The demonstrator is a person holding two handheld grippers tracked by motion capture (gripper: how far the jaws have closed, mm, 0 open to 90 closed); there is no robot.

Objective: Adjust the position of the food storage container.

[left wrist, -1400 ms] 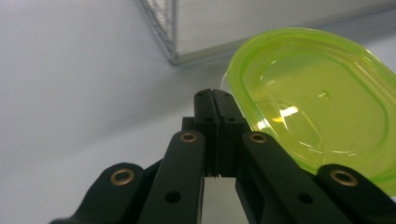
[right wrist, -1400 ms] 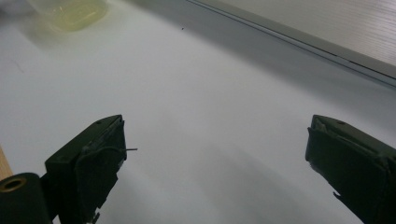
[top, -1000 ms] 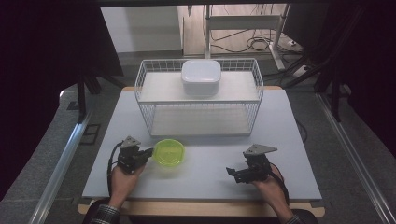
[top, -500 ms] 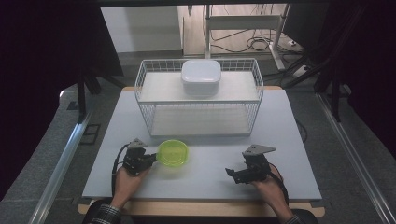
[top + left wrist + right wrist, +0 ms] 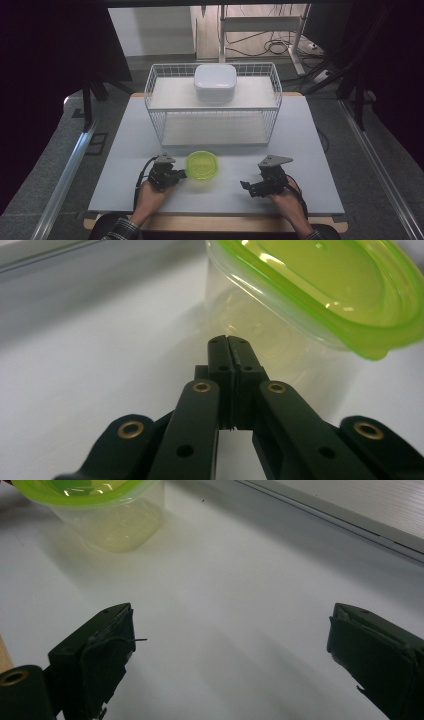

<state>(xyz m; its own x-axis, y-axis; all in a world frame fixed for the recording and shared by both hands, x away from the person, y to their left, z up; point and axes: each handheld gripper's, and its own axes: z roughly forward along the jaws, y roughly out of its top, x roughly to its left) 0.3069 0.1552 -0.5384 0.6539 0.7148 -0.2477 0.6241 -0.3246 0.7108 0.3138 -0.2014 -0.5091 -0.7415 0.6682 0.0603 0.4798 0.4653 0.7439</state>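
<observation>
left gripper (image 5: 229, 340): jaws clenched together, nothing gripped | clear container with green lid (image 5: 202, 165): set on white table (image 5: 310, 150), just beyond the left fingertips, contact not discernible | right gripper (image 5: 230, 630): jaws spread wide, released, container well off

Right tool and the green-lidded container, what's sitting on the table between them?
Nothing: in the right gripper view, bare white table runs from the open right tool to the green-lidded container.
</observation>
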